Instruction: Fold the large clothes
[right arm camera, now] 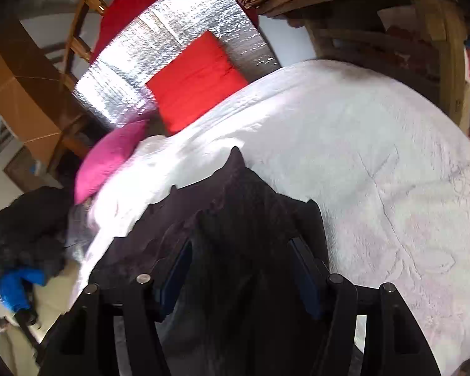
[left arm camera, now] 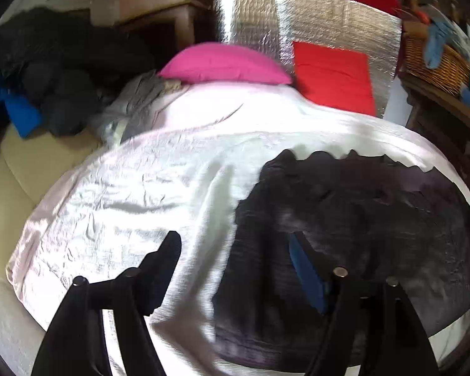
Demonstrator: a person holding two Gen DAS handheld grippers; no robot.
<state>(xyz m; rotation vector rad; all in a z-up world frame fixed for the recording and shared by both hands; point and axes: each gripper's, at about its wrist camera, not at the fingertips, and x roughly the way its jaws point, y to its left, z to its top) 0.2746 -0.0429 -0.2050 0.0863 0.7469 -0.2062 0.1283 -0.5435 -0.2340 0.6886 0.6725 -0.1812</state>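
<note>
A large dark grey garment (left arm camera: 354,219) lies spread on the white bedcover (left arm camera: 140,188). My left gripper (left arm camera: 235,247) is open above the cover. Its right finger (left arm camera: 307,263) rests at the garment's left part and its left finger (left arm camera: 162,266) is over bare cover. In the right wrist view the same garment (right arm camera: 241,194) runs between the fingers of my right gripper (right arm camera: 244,260). The jaws stand well apart with the cloth bunched between them, and I cannot tell if they pinch it.
A pink pillow (left arm camera: 225,62) and a red cushion (left arm camera: 332,75) lean at the head of the bed against a silver foil panel (left arm camera: 329,18). A pile of dark and blue clothes (left arm camera: 46,72) lies at the left. A wicker basket (left arm camera: 435,59) stands on a wooden shelf at the right.
</note>
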